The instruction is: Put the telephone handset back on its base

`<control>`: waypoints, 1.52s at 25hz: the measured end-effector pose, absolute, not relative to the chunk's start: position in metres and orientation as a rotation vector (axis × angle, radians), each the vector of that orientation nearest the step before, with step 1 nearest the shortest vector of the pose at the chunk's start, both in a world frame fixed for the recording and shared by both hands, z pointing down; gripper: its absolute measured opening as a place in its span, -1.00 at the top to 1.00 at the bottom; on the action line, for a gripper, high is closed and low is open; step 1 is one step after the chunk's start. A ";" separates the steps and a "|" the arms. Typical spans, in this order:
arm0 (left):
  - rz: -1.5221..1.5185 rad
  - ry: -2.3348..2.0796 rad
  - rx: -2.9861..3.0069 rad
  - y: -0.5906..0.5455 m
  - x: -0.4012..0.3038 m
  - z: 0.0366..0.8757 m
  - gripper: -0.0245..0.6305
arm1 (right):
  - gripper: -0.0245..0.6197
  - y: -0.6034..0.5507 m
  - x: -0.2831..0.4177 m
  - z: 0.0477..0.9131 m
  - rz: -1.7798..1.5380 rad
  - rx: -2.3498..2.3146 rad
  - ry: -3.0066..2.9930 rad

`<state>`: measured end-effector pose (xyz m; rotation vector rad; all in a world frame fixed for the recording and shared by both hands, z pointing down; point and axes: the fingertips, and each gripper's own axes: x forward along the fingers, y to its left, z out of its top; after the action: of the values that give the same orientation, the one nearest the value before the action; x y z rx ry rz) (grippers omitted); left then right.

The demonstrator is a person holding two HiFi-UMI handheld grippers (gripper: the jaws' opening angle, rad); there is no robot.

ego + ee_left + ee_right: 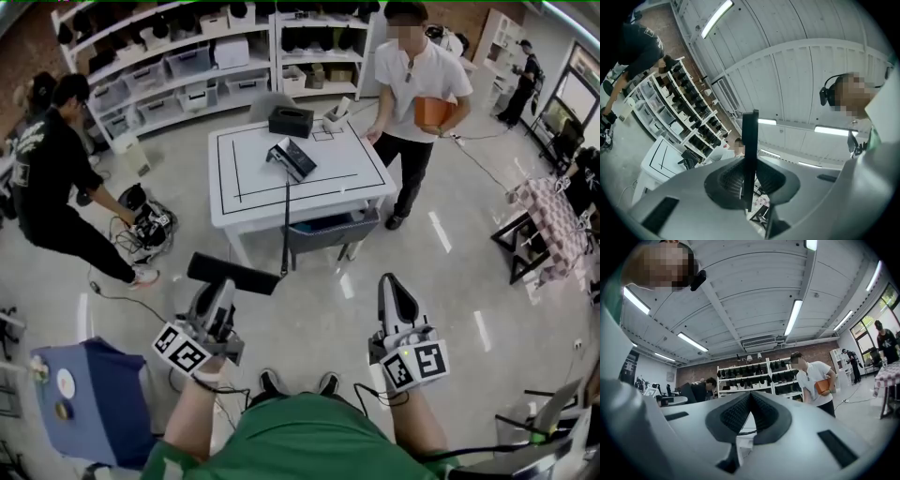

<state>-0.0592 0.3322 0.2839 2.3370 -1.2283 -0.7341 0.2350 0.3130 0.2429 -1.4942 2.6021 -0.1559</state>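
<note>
The black telephone handset (232, 273) lies crosswise in my left gripper (217, 286), low over the floor and well short of the table. Its dark cord (286, 225) runs up to the telephone base (293, 157) on the white table (347, 178). In the left gripper view the handset (750, 136) stands edge-on as a thin black bar, with the left gripper (749, 164) shut on it. My right gripper (392, 286) hangs beside it to the right, shut with nothing held. In the right gripper view its pads (736, 413) meet at the tip.
A black box (291, 120) and a white holder (336, 117) stand at the table's far edge. A person in a white shirt (417, 84) stands at its right corner; another in black (56, 178) crouches left. A blue bin (89, 398) sits near left, shelves behind.
</note>
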 end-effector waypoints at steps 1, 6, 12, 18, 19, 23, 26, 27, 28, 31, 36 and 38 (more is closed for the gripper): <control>-0.734 -1.227 2.336 0.333 -0.062 0.285 0.68 | 0.85 0.313 0.232 0.244 -0.156 -1.497 2.604; -0.744 -1.212 2.344 0.330 -0.078 0.278 0.68 | 0.85 0.311 0.216 0.233 -0.135 -1.510 2.589; -0.743 -1.171 2.352 0.310 -0.102 0.287 0.68 | 0.85 0.295 0.190 0.236 -0.122 -1.557 2.561; -0.697 -1.074 2.371 0.274 -0.174 0.312 0.68 | 0.85 0.291 0.110 0.255 -0.116 -1.653 2.521; -0.692 -1.054 2.376 0.265 -0.184 0.318 0.68 | 0.85 0.288 0.097 0.260 -0.112 -1.670 2.515; -0.669 -0.986 2.376 0.231 -0.211 0.345 0.68 | 0.85 0.268 0.062 0.286 -0.115 -1.737 2.493; -0.661 -0.952 2.370 0.198 -0.209 0.366 0.68 | 0.85 0.239 0.060 0.305 -0.111 -1.767 2.471; -0.659 -0.947 2.368 0.188 -0.206 0.371 0.68 | 0.85 0.229 0.062 0.309 -0.109 -1.768 2.465; -0.657 -0.944 2.367 0.179 -0.203 0.373 0.68 | 0.85 0.219 0.065 0.312 -0.110 -1.767 2.460; -0.654 -0.943 2.363 0.154 -0.192 0.373 0.68 | 0.85 0.191 0.073 0.315 -0.121 -1.750 2.447; -0.626 -0.968 2.363 0.112 -0.183 0.385 0.68 | 0.85 0.144 0.086 0.336 -0.164 -1.714 2.445; -0.635 -0.977 2.359 0.092 -0.184 0.388 0.68 | 0.85 0.122 0.085 0.341 -0.167 -1.694 2.450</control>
<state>-0.1836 0.0923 0.3882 2.3590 -0.9771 -0.6352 0.0854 0.1219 0.3410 -1.6941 2.4497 -0.1670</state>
